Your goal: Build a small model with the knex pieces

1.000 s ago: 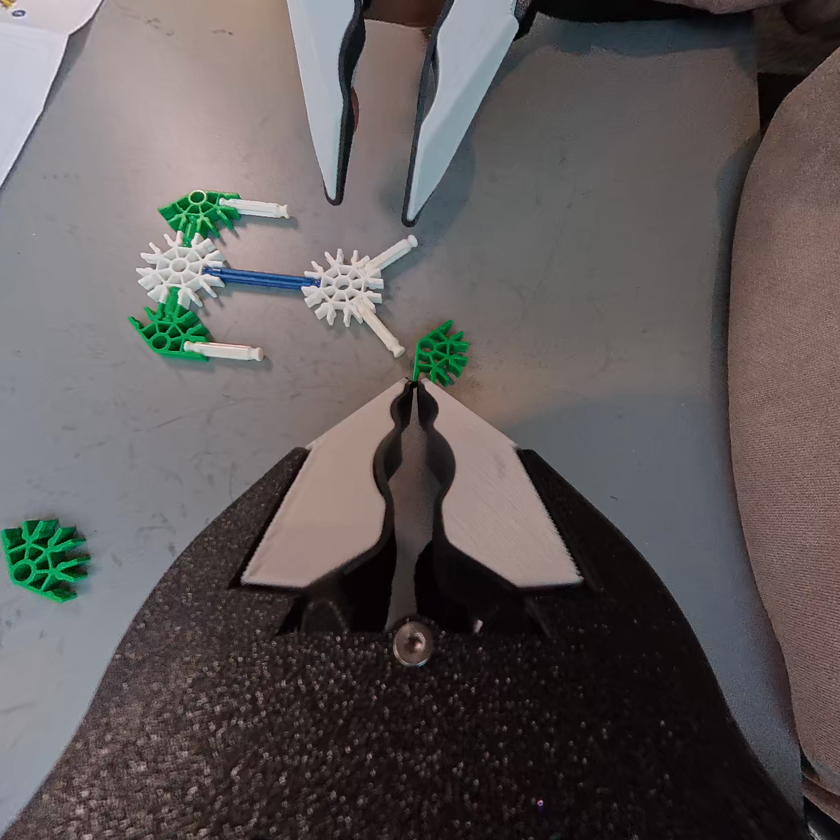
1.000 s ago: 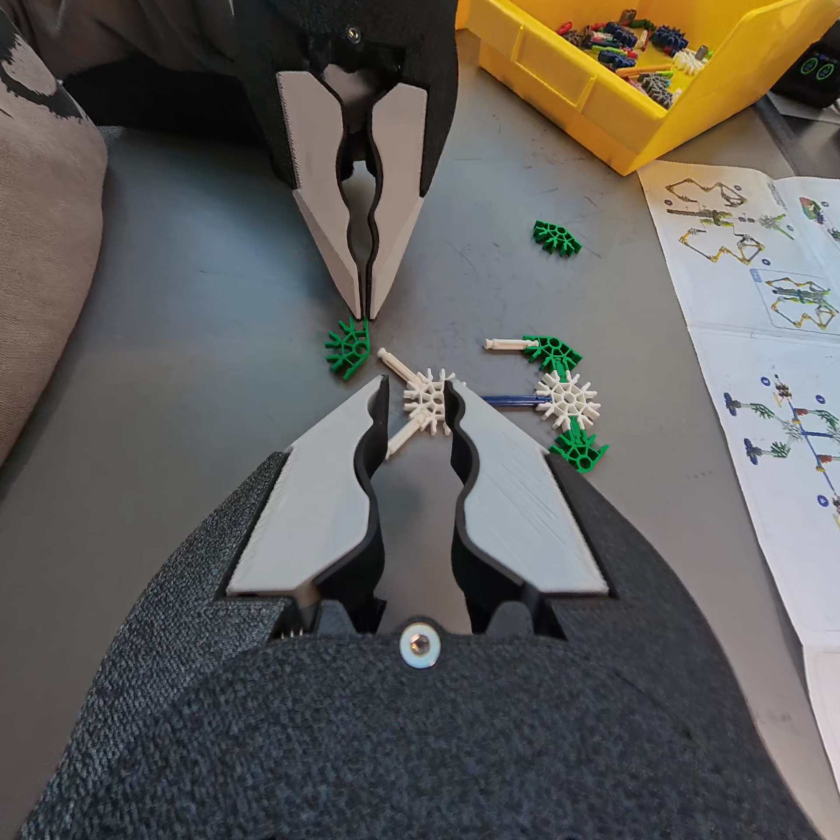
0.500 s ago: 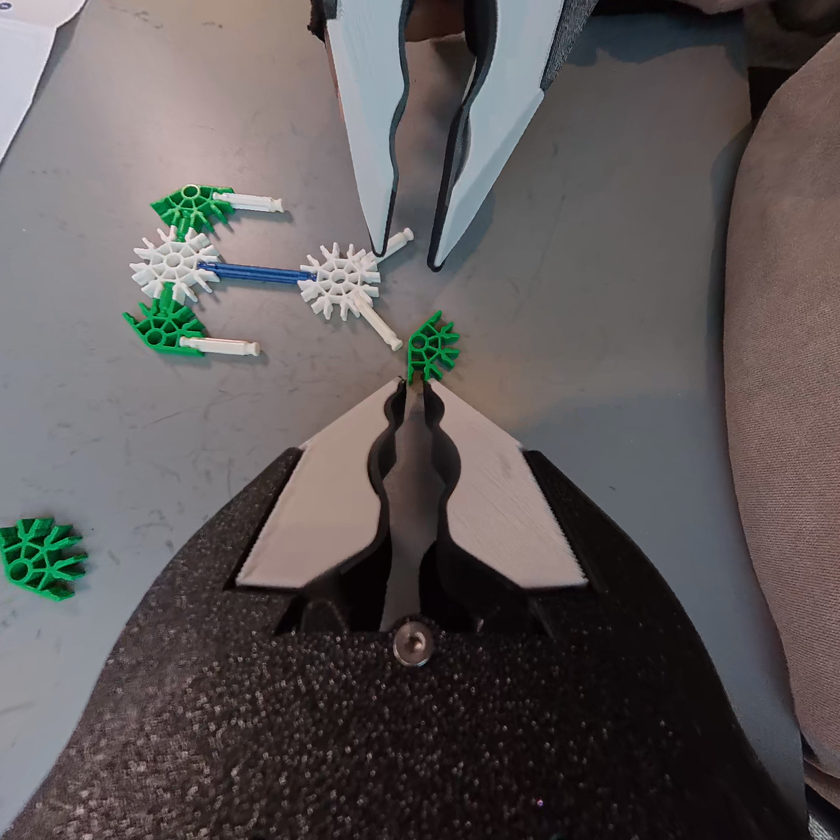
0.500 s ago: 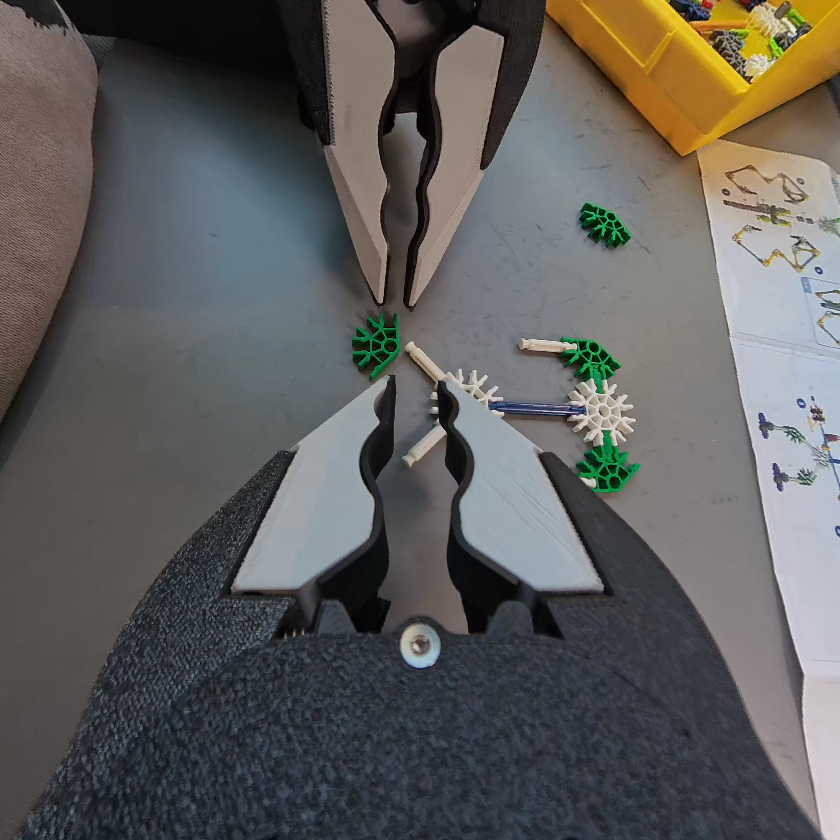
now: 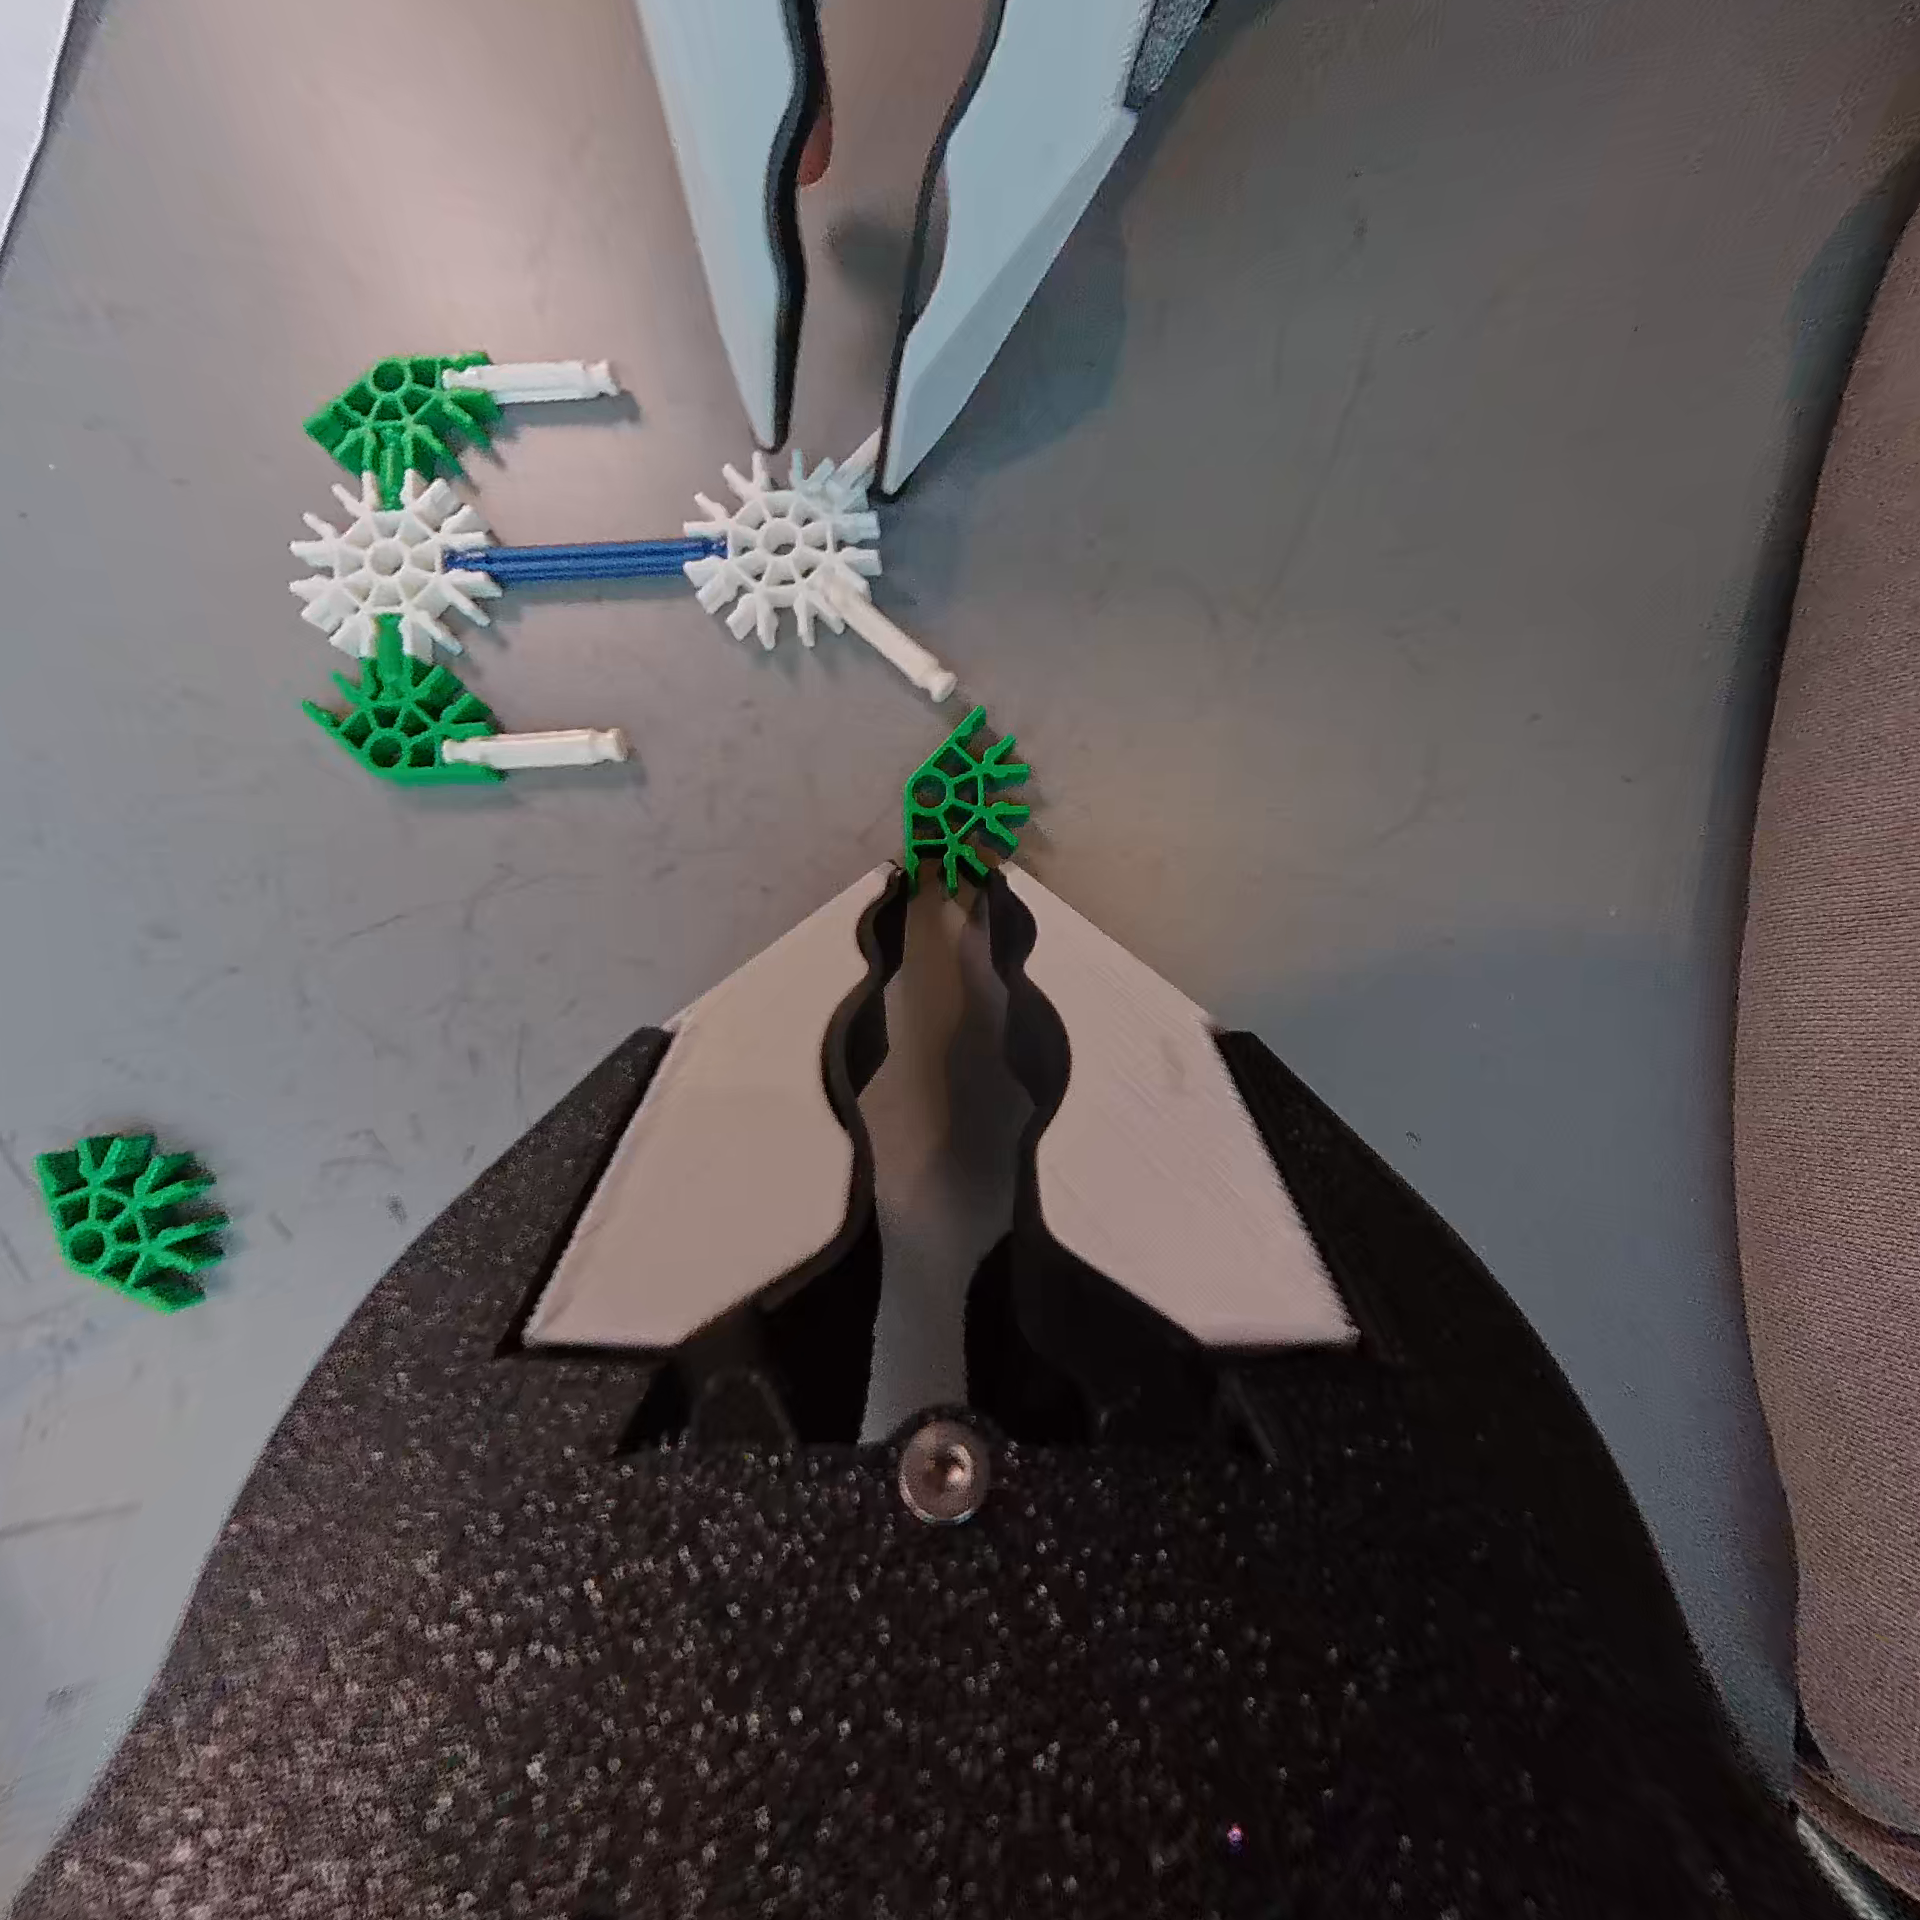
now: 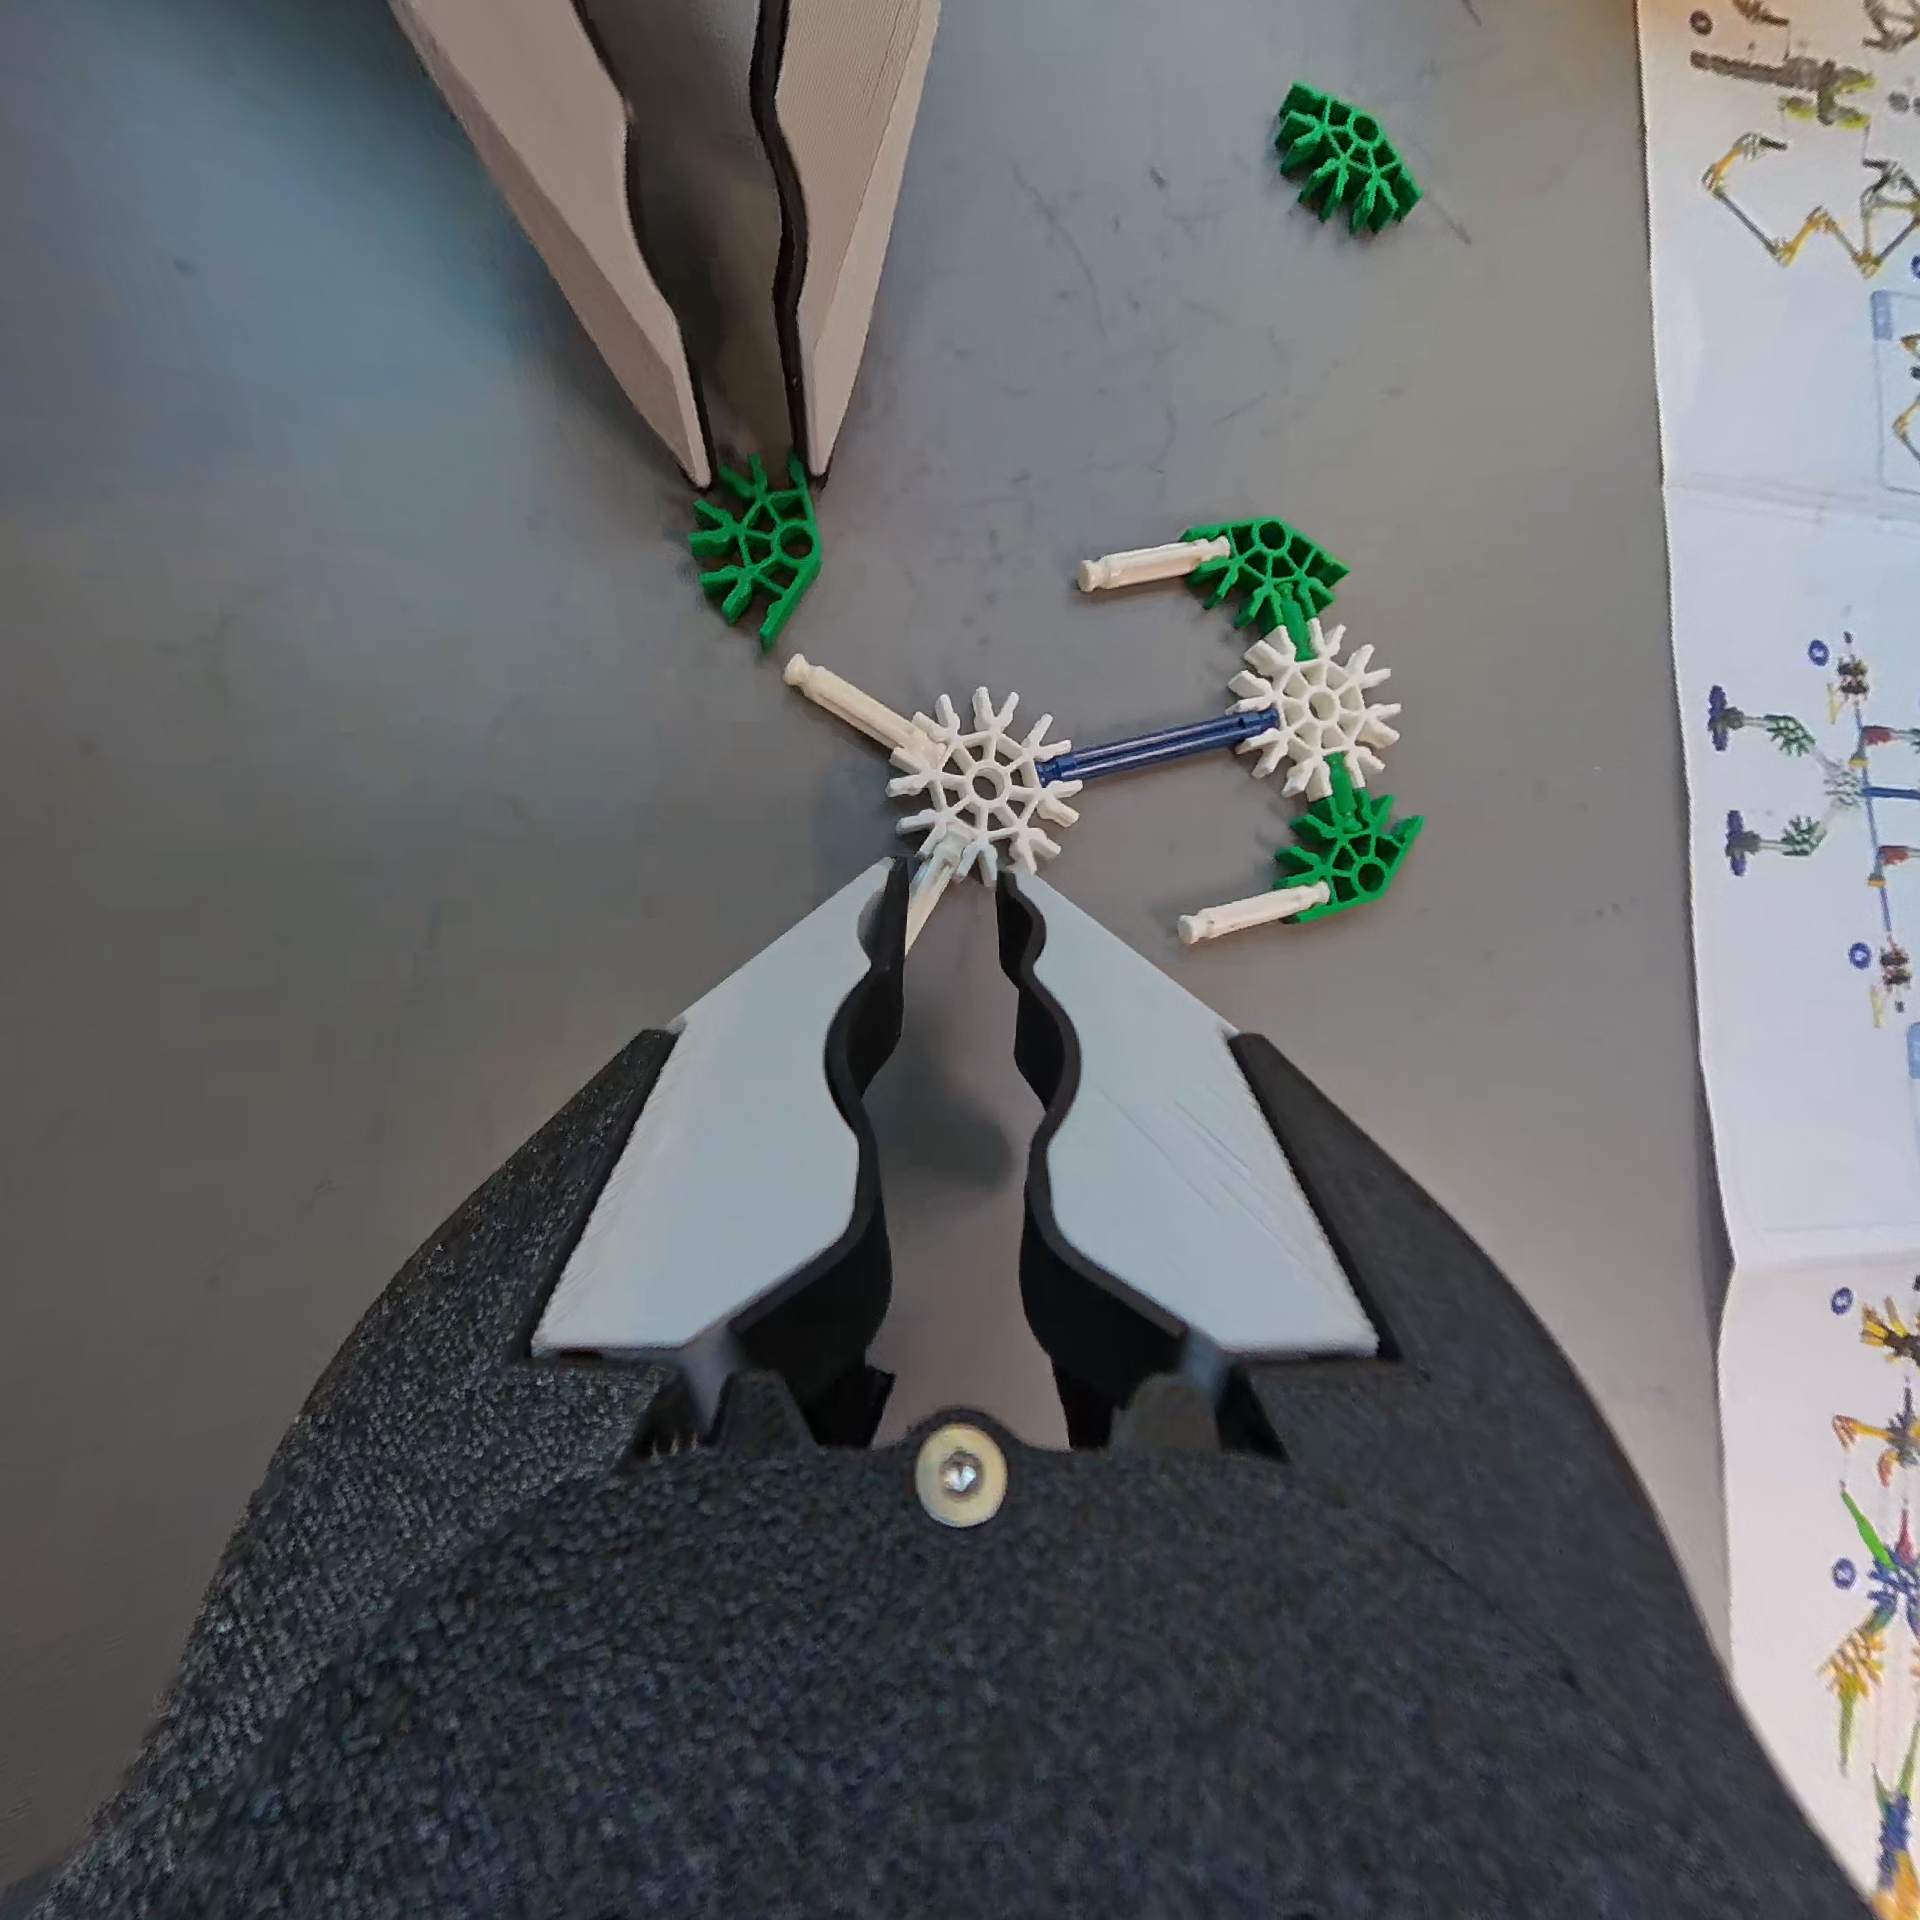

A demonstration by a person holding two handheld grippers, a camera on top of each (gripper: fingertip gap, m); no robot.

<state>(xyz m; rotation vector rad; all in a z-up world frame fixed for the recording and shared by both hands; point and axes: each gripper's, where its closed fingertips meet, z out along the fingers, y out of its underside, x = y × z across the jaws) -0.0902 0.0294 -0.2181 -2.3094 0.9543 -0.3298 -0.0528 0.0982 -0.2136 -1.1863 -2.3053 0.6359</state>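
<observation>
On the grey table lies an assembly: a white snowflake connector (image 6: 982,784) joined by a blue rod (image 6: 1153,743) to a second white snowflake (image 6: 1314,707), which carries two green connectors with white rods. My right gripper (image 6: 948,878) is open. Its tips flank a short white rod (image 6: 920,899) that sticks out of the near snowflake. A loose green connector (image 5: 961,795) lies flat beside the assembly. My left gripper (image 5: 948,875) is narrowly open, with its tips on either side of that connector's near edge. The two grippers point at each other.
Another loose green connector (image 5: 130,1231) lies apart, also in the right wrist view (image 6: 1345,156). A printed instruction sheet (image 6: 1808,623) covers the table's right side. A grey-brown padded surface (image 5: 1839,935) borders the table on the left gripper's right. There is about 9 cm between the tips of the two grippers.
The left gripper went from shut to narrowly open around the green connector's edge. The right gripper drew back from the snowflake to its rod and narrowed. Both grippers came closer together.
</observation>
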